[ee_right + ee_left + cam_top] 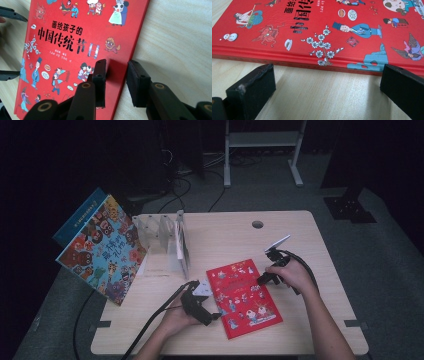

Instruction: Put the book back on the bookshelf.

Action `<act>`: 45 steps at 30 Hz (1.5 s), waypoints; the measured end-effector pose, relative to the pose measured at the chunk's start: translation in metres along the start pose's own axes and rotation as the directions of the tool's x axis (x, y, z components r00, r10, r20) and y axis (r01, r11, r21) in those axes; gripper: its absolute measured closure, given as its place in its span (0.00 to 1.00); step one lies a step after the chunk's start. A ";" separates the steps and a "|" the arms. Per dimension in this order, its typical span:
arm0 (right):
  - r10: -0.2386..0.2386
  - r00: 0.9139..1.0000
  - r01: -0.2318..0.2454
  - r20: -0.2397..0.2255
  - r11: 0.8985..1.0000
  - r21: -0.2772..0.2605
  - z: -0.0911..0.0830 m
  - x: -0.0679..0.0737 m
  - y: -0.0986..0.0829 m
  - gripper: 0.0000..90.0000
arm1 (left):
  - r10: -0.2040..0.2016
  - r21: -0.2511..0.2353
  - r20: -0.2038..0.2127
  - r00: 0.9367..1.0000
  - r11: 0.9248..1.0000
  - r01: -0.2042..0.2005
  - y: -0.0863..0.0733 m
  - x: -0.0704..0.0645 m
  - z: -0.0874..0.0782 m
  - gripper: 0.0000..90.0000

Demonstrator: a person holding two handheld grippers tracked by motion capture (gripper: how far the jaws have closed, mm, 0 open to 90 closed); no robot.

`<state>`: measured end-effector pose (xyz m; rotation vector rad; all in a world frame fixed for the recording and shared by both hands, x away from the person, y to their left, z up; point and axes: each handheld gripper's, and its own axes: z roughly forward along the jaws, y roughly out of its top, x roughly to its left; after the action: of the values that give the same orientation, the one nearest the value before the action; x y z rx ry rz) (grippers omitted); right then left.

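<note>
A red picture book with Chinese title lettering lies flat on the wooden table, near its front. My left gripper sits low at the book's left side. In the left gripper view it is open wide, its jaws just short of the red book's spine. My right gripper is at the book's right edge. In the right gripper view it stands narrowly open, straddling the edge of the red book: one jaw over the cover, the other over the bare table.
A colourful picture book leans at the table's left edge, with a blue book behind it. A clear divider rack stands at the back left. A cable hole lies at the back. A white frame stands on the floor beyond.
</note>
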<state>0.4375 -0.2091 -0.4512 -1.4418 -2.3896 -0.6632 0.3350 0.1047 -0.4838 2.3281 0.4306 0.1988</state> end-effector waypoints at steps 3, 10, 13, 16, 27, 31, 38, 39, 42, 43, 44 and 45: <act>0.003 1.000 -0.003 -0.019 1.000 -0.014 -0.003 -0.001 0.000 0.78 | 0.002 0.000 0.003 1.000 1.000 -0.002 0.000 0.000 0.000 0.00; -0.036 0.998 0.033 -0.047 0.997 -0.066 -0.025 0.010 0.001 0.79 | 0.008 0.003 0.004 1.000 1.000 -0.008 0.000 0.000 0.000 0.00; -0.055 0.996 0.048 -0.071 0.995 -0.091 -0.035 0.017 0.001 0.79 | 0.008 0.002 0.004 1.000 1.000 -0.008 0.000 0.000 0.000 0.00; -0.069 0.993 0.060 -0.096 0.993 -0.099 -0.042 0.023 0.002 0.79 | 0.005 -0.004 0.001 1.000 1.000 -0.005 0.000 0.000 0.000 0.00; -0.135 0.981 0.128 -0.138 0.990 -0.057 -0.041 0.051 0.012 0.75 | 0.003 -0.007 0.002 1.000 1.000 -0.003 0.000 0.000 0.001 0.00; -0.132 0.980 0.127 -0.152 0.991 -0.042 -0.037 0.060 0.017 0.75 | 0.005 -0.008 0.002 1.000 1.000 -0.005 0.000 0.000 0.001 0.00; -0.141 0.981 0.141 -0.130 0.990 -0.009 -0.026 0.073 0.026 0.75 | 0.005 -0.006 0.002 1.000 1.000 -0.005 0.000 0.000 0.000 0.00; -0.138 0.982 0.138 -0.129 0.990 -0.009 -0.025 0.073 0.026 0.75 | 0.009 -0.001 0.002 1.000 1.000 -0.009 0.000 0.000 0.000 0.00; -0.123 0.985 0.121 -0.118 0.992 -0.017 -0.028 0.073 0.027 0.75 | 0.002 -0.004 0.004 1.000 1.000 -0.002 0.000 0.000 0.000 0.00; -0.119 0.986 0.118 -0.116 0.993 -0.017 -0.030 0.073 0.027 0.74 | 0.001 -0.005 0.004 1.000 1.000 -0.001 0.000 0.000 0.000 0.00; -0.115 0.987 0.115 -0.111 0.993 -0.008 -0.031 0.074 0.027 0.73 | 0.001 -0.005 0.004 1.000 1.000 -0.001 0.000 0.000 0.000 0.00; -0.118 0.988 0.118 -0.105 0.993 -0.005 -0.032 0.074 0.027 0.71 | 0.002 -0.004 0.004 1.000 1.000 -0.002 0.000 0.000 0.000 0.00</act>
<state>0.4267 -0.1587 -0.3833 -1.2407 -2.4069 -0.7461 0.3347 0.1045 -0.4839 2.3246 0.4259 0.1958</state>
